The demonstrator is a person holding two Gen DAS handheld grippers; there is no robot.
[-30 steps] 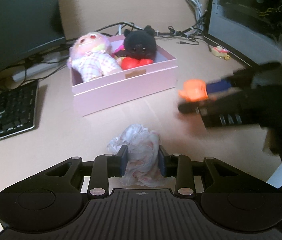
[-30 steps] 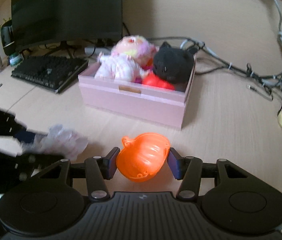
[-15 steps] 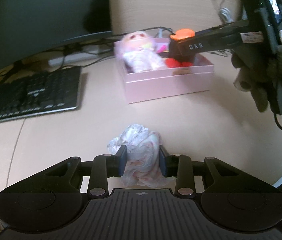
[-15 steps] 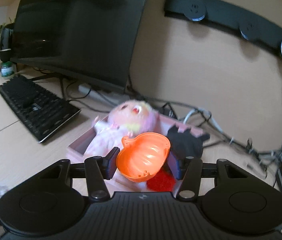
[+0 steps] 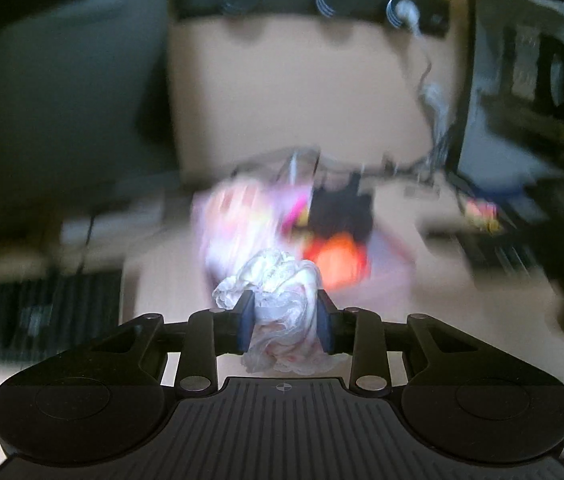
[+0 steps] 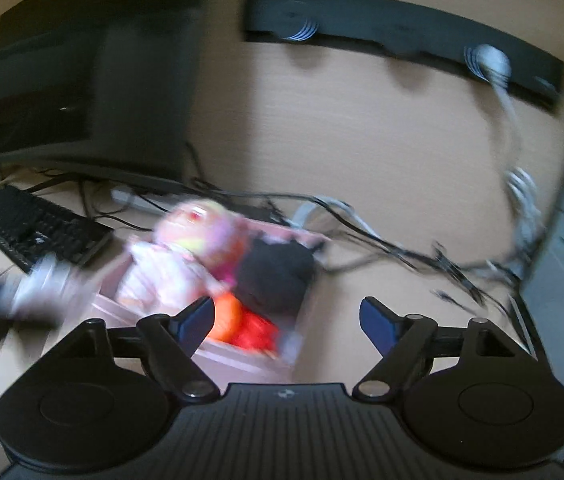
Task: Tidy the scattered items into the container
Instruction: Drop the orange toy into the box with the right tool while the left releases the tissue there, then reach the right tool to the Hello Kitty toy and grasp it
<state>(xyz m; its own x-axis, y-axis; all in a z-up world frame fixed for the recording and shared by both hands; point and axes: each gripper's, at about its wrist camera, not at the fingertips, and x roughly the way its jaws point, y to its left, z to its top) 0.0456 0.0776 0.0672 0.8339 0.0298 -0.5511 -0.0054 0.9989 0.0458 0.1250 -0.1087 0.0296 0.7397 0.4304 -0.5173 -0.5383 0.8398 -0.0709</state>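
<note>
My left gripper (image 5: 284, 324) is shut on a crumpled white cloth (image 5: 282, 300) and holds it in the air in front of the pink box (image 5: 390, 264). The box holds a pink doll (image 6: 185, 248), a black plush (image 6: 277, 276), a red toy (image 6: 257, 330) and the orange pumpkin shell (image 6: 227, 320). My right gripper (image 6: 286, 320) is open and empty just above the box's near corner (image 6: 294, 350). The cloth also shows blurred at the left of the right wrist view (image 6: 41, 286). Both views are motion-blurred.
A black keyboard (image 6: 37, 232) lies left of the box, with a dark monitor (image 6: 93, 92) behind it. Cables (image 6: 394, 248) run along the wall behind the box. A computer case (image 5: 530, 92) stands at the right, with a small yellow toy (image 5: 482, 214) near it.
My right gripper has opened and the orange pumpkin shell now lies in the box. My left gripper has lifted the cloth and moved it toward the box.
</note>
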